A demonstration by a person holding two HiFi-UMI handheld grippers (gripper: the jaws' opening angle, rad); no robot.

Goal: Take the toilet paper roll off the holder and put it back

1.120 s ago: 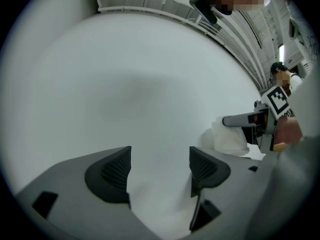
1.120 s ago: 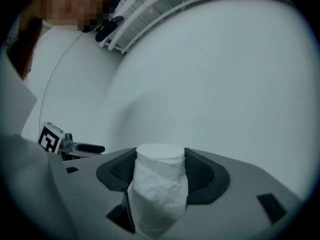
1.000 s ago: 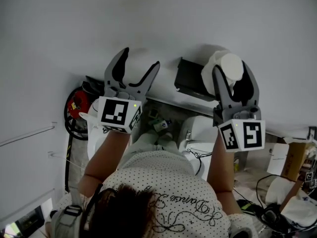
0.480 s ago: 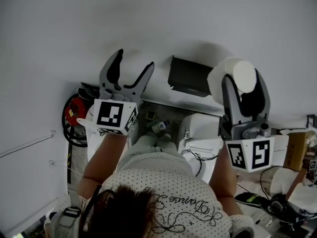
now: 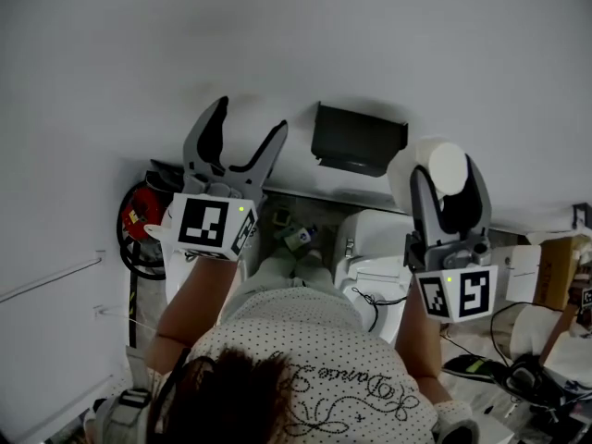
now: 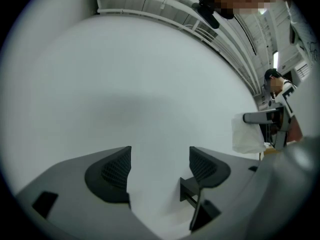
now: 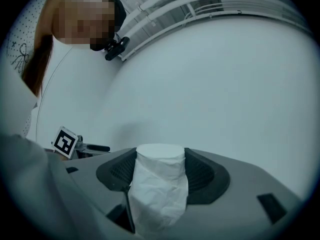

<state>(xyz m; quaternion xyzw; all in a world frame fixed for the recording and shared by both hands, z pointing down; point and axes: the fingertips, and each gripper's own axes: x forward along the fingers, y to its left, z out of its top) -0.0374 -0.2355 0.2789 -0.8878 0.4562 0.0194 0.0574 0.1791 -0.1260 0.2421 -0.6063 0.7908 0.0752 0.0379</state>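
1. Right gripper [image 5: 445, 176]: jaws spread wide but clamped on the roll [image 5: 433, 163]. In the right gripper view both pads press its sides [image 7: 160, 184].
2. Roll is off the holder [image 5: 358, 140], held in the air just to the holder's right and close to the wall [image 5: 296, 35]. Its flat end faces the head camera. A loose sheet hangs down its front in the right gripper view.
3. Holder: dark bracket on the wall, between the two grippers in the head view, nothing on it.
4. Left gripper [image 5: 250, 118]: jaws apart and empty. In the left gripper view [image 6: 160, 166] only bare wall shows between the pads.
5. Left gripper is raised toward the wall, left of the holder, not touching it.
6. The left gripper view shows the roll [image 6: 247, 133] far to the right, well apart from the left jaws.
7. A white toilet [image 5: 375, 257] stands below the right gripper, under the holder.
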